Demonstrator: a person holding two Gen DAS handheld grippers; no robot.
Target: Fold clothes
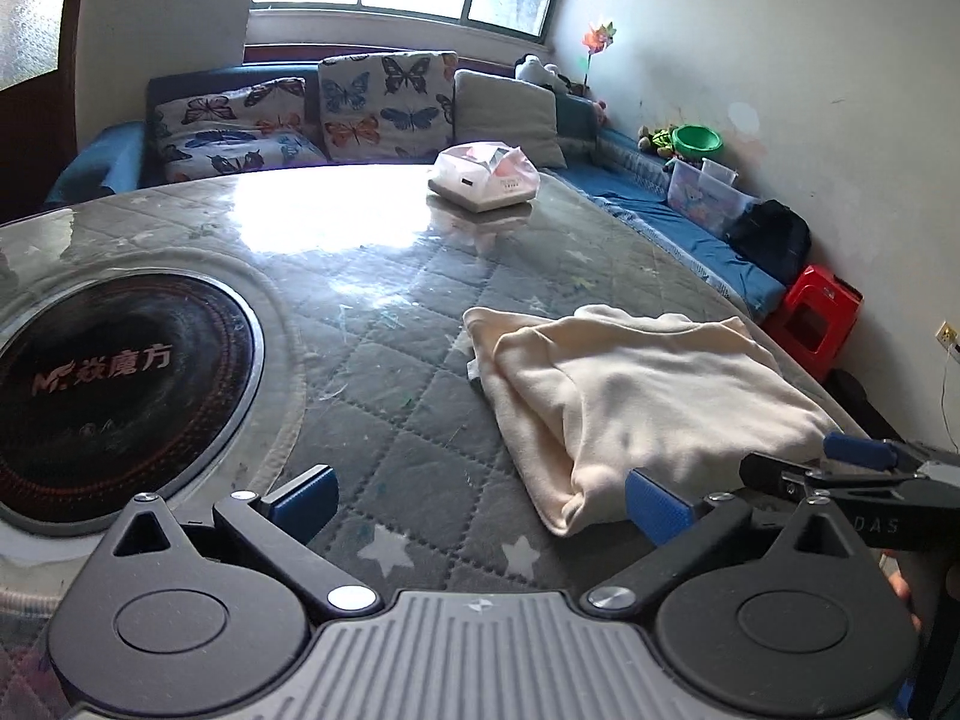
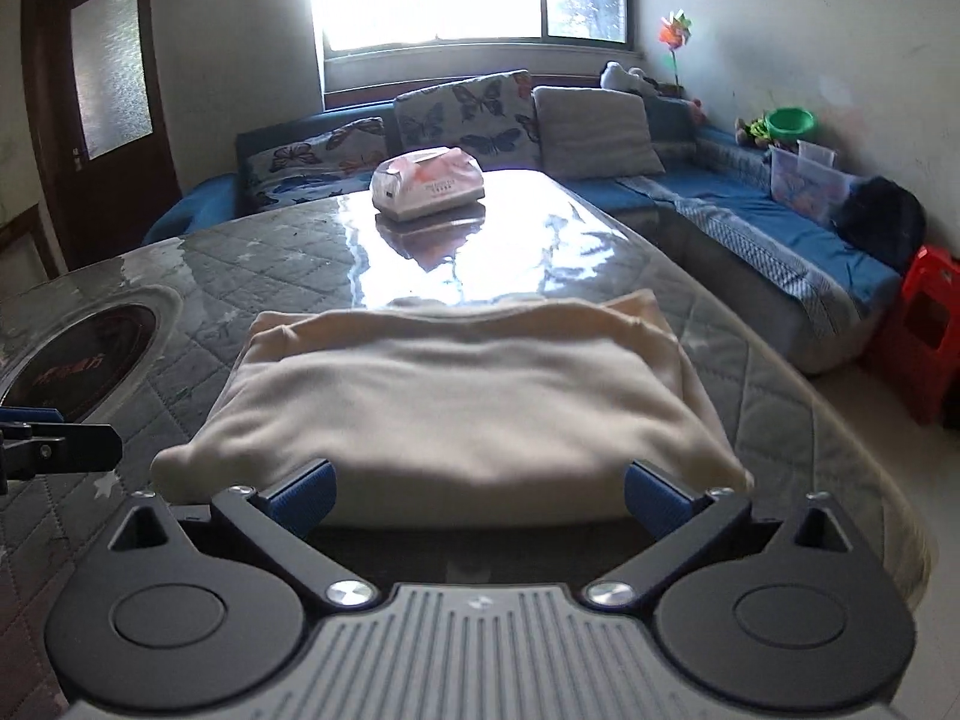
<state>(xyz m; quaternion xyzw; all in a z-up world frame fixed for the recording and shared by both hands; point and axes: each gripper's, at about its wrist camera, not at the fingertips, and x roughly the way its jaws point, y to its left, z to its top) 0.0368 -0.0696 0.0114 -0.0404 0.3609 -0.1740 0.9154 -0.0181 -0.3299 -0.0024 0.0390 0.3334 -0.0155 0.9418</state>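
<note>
Both my left gripper (image 1: 480, 507) and right gripper (image 2: 480, 495) gape empty; snagging the folded cream garment's (image 2: 456, 396) near edge could undo it.

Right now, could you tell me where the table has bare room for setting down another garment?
Bare quilted surface lies between the folded cream garment and the round black cooktop, and farther back between the garment and the tissue pack. The near right edge is crowded: the garment fills it, with the open right claw at its hem.
</note>
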